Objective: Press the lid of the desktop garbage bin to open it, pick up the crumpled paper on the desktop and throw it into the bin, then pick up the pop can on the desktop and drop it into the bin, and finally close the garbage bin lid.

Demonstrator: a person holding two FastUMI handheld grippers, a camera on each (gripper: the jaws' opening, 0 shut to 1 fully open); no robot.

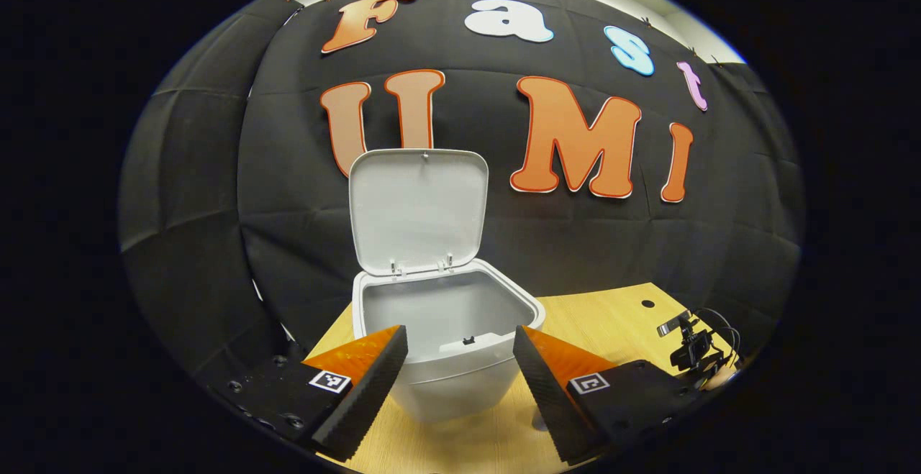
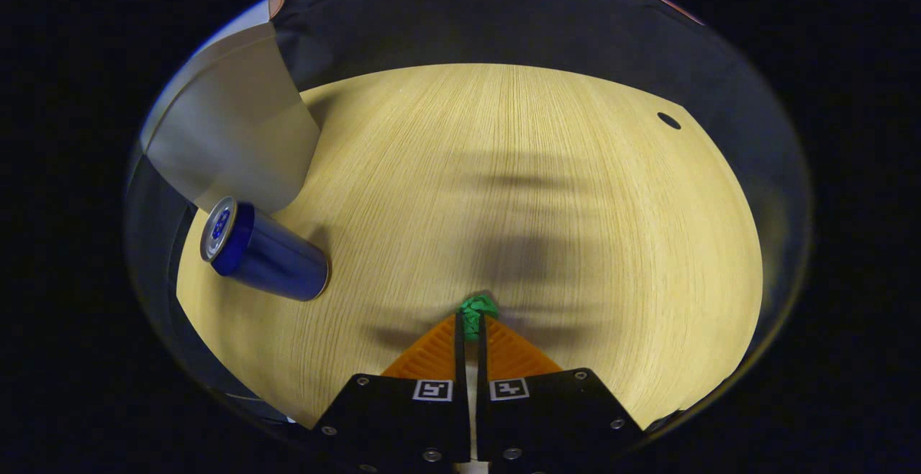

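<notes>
The left tongs [image 1: 460,380] gape wide before the bin [image 1: 446,359] (lid [image 1: 417,208] upright). The right tongs [image 2: 469,330] pinch the crumpled paper [image 2: 476,310] above the surface [image 2: 575,208]; the pop can [image 2: 262,251] lies beside the bin.

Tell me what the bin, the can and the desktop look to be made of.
Bin: probably moulded plastic, matte pale grey, with smooth rounded walls and a thin hinged lid.
Can: likely aluminium, glossy blue side with highlights and a bare silvery end.
Desktop: light wood-look surface with fine straight grain; whether laminate or solid wood cannot be told.
</notes>
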